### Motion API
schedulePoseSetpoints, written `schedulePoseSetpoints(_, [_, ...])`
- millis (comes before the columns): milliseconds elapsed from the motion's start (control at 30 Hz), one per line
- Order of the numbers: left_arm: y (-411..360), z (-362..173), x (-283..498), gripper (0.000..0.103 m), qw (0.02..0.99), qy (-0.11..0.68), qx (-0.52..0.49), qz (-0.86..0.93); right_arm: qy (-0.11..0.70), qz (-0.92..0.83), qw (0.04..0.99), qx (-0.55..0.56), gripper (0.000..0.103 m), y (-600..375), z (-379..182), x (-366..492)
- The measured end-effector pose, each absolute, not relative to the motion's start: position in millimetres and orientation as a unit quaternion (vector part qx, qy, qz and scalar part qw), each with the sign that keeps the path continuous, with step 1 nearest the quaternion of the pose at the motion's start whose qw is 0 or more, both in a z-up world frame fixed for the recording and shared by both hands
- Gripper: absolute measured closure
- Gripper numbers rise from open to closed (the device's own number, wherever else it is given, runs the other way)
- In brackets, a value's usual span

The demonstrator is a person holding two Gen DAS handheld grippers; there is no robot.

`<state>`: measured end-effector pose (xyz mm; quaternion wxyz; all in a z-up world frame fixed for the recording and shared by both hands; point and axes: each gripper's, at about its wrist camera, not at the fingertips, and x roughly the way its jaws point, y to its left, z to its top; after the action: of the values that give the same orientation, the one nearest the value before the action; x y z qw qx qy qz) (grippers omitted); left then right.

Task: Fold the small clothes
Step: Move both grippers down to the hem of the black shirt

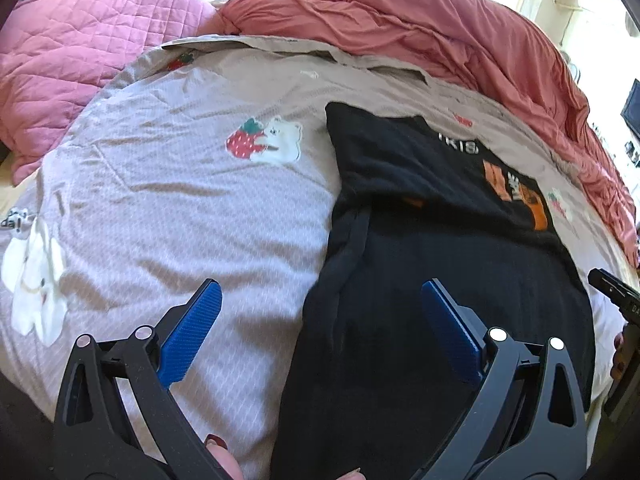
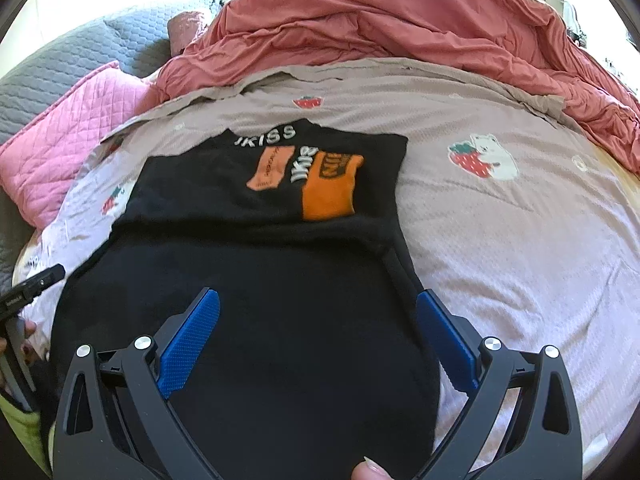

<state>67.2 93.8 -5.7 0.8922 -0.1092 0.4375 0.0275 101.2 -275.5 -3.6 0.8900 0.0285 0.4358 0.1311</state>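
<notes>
Bed cover (image 1: pixel 168 200), pale with a fine check, printed with a strawberry-and-bear motif (image 1: pixel 264 140). Beyond it lies a rumpled red duvet (image 2: pixel 400 28); a pink quilt (image 1: pixel 80 52) sits bunched beside it. A grey quilted surface (image 2: pixel 80 56), possibly a headboard, stands behind.

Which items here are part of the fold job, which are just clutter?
Job: black garment; left gripper; right gripper, both with fingers open.
Lying about: strawberry-print bedspread; red duvet; pink quilted pillow; grey quilt.
</notes>
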Motion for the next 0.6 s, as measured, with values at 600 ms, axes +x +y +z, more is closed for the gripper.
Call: schedulePoseSetpoints(600, [94.9,-33.4,34.4,0.010,0.853,0.507,-0.124,0.009,0.486,0.129,0.865,-0.001,0.005,-298.3,-36.6,47.8])
